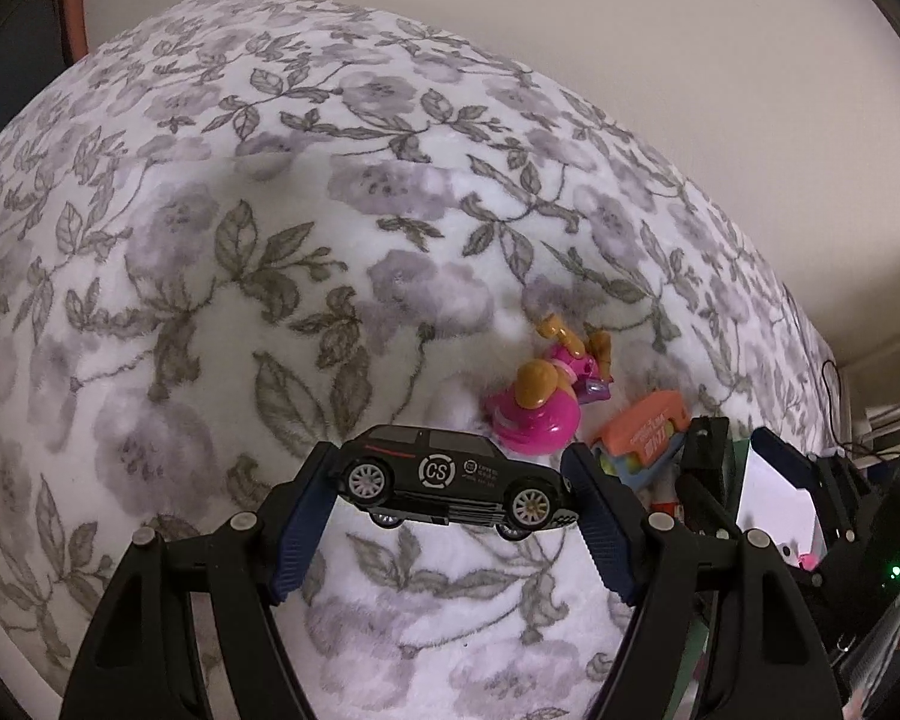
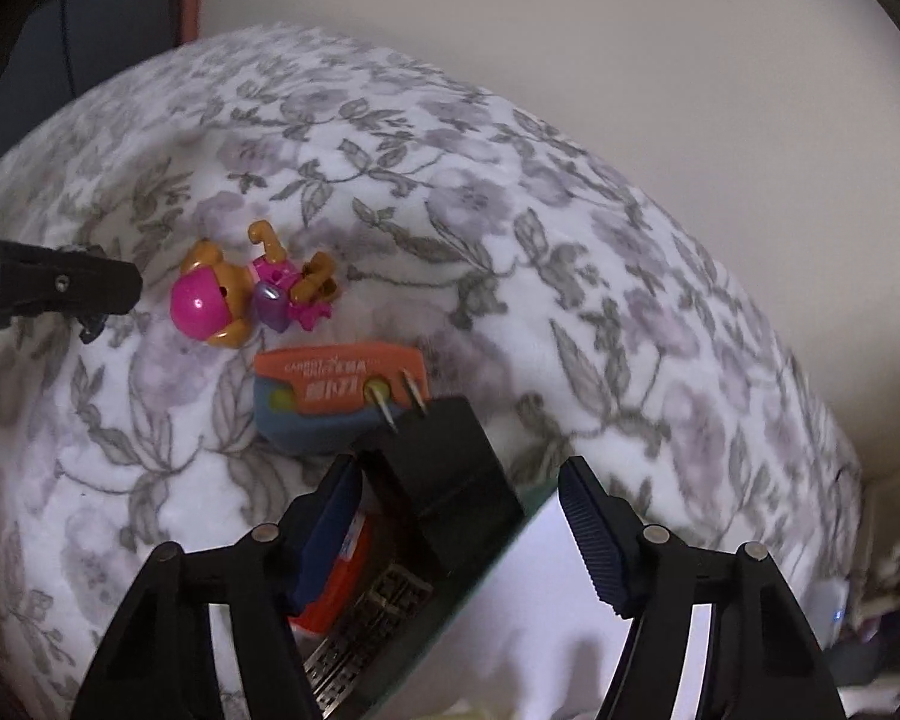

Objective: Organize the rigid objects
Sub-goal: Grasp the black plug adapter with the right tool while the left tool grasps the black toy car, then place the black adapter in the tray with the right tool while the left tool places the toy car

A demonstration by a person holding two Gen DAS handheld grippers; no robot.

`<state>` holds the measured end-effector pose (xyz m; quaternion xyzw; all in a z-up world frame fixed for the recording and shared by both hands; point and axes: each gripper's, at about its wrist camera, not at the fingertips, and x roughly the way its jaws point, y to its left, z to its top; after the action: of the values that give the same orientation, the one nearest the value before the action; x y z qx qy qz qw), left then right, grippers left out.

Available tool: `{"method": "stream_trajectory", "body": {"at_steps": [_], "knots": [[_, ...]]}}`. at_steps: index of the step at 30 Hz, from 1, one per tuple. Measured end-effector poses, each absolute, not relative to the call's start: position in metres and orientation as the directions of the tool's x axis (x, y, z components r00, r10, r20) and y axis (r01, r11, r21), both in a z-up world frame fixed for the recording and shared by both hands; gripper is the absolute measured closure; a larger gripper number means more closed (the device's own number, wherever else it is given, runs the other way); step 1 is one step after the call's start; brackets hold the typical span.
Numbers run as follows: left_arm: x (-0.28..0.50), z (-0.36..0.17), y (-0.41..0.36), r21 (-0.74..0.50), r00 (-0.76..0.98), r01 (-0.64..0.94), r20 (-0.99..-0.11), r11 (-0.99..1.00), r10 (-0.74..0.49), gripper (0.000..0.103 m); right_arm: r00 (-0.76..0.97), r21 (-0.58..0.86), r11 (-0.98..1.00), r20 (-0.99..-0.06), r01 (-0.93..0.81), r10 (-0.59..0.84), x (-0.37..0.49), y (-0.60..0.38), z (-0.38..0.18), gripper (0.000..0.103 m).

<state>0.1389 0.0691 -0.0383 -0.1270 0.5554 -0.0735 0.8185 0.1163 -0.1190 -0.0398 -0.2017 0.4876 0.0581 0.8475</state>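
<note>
left gripper (image 1: pixel 450 480): jaws clamped end to end on a black toy car (image 1: pixel 450 483), lifted clear of the floral blanket (image 1: pixel 270 240); car lies across the fingers, side with the "cs" roundel facing the camera.
blanket: white fleece with grey leaves and mauve flowers, covers nearly all of both views.
pink and orange figure (image 1: pixel 537 402): lying on the blanket at about 1 o'clock from the car, just beyond it.
orange and blue toy (image 1: pixel 642 432): beside the figure at its 4 o'clock, printed lettering on top, touching the blanket.
container: a green-edged tray or box (image 2: pixel 504 534) at the blanket's edge in the right wrist view; a red-orange pack (image 2: pixel 336 588) and a dark patterned piece (image 2: pixel 378 612) lie inside; the rest is hidden.
right gripper (image 2: pixel 459 516): jaws partly apart around a black plug adapter (image 2: pixel 444 480), prongs pointing to 11 o'clock; left pad close against it, right pad clear of it.
in the way: the adapter hides part of the orange and blue toy's near edge.
wall (image 2: pixel 630 90): plain, at 12 to 2 o'clock.
</note>
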Motion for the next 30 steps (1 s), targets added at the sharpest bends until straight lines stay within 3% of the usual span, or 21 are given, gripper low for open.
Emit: {"method": "stream_trajectory", "body": {"at_steps": [4, 12, 22, 30], "knots": [[0.140, -0.041, 0.074, -0.297, 0.368, -0.035, -0.891, 0.954, -0.264, 0.027, 0.492, -0.279, 0.902, -0.866, -0.330, -0.089, 0.129, -0.111, -0.041, 0.053], [0.140, -0.040, 0.072, -0.313, 0.371, -0.033, -0.886, 0.949, -0.279, 0.027, 0.463, -0.108, 0.964, -0.886, -0.241, 0.017, 0.134, -0.126, -0.038, 0.054], [0.138, -0.028, 0.068, -0.317, 0.389, -0.010, -0.875, 0.948, -0.288, 0.027, 0.496, 0.175, 0.979, -0.844, -0.103, 0.204, 0.104, -0.136, -0.031, 0.054], [0.132, -0.015, 0.059, -0.311, 0.407, 0.029, -0.864, 0.950, -0.295, 0.027, 0.482, 0.243, 0.968, -0.843, -0.055, 0.239, 0.081, -0.131, -0.033, 0.054]]}}
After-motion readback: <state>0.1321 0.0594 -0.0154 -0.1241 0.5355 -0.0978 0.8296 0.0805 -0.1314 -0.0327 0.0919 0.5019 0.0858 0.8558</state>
